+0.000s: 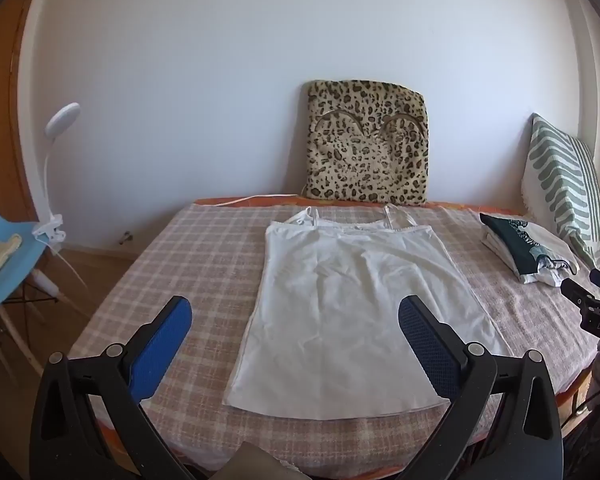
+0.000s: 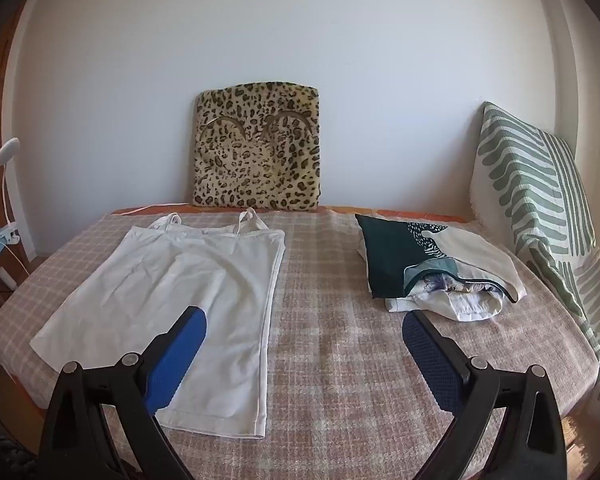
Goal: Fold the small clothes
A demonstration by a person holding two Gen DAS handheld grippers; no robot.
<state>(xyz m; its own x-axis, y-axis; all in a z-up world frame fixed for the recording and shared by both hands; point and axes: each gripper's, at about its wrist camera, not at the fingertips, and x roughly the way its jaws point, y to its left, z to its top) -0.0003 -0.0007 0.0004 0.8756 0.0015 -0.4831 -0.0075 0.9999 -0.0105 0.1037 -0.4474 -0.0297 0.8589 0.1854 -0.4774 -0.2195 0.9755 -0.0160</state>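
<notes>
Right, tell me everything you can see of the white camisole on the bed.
The white camisole is a thin-strapped top of soft, lightly creased fabric that looks like cotton. It lies spread flat and unfolded on the checked bed cover, straps toward the leopard-print cushion by the wall, hem toward the cameras. One strap is bunched. A seam or trim runs down each side. Nothing rests on it, and neither hand-held gripper touches it.

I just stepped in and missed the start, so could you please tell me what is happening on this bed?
A person is holding a pair of tongs in each hand to fold small clothes. A white camisole lies spread flat on the checked bedspread, straps toward the wall, not yet folded. The left tongs and right tongs both hover open above the near edge, gripping nothing. A pile of other clothes waits at the right, by a striped pillow; a leopard-print cushion leans against the wall.
</notes>
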